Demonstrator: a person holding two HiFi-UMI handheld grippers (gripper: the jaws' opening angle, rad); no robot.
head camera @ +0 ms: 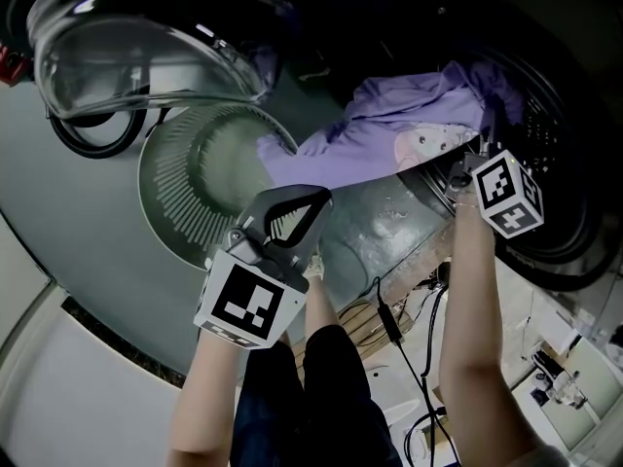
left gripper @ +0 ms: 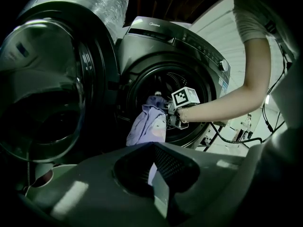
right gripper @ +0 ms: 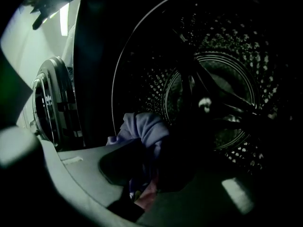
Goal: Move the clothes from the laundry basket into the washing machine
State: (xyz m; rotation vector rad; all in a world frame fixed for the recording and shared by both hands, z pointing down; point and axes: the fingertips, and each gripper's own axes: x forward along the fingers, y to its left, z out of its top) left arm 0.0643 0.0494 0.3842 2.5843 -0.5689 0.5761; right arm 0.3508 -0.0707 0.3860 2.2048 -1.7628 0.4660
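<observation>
Right gripper: we have it clamped on the purple shirt, right at the mouth of the drum. Its own view shows cloth bunched between the jaws.
Left gripper: jaws pressed together with nothing between them, held low in front of the machine, apart from the shirt.
Where the shirt is: half in. The pinched end is inside the drum opening, and the rest trails out over the front lip and hangs down the outside.
Long axis: it runs from the drum mouth outward and down, toward the basket and our left gripper.
Direction from the right gripper: the loose part lies behind and below the jaws, and the dark perforated drum lies straight ahead of them.
Nearer hand: the right holds the leading end, while the left is the closer one to the hanging tail.
Door: swung wide to the left, out of the path.
Basket: we see no clothes in it from the head view.
Our judgement: the next move is a push deeper along that axis, and the tail may catch on the lip unless the left gripper lifts it.
</observation>
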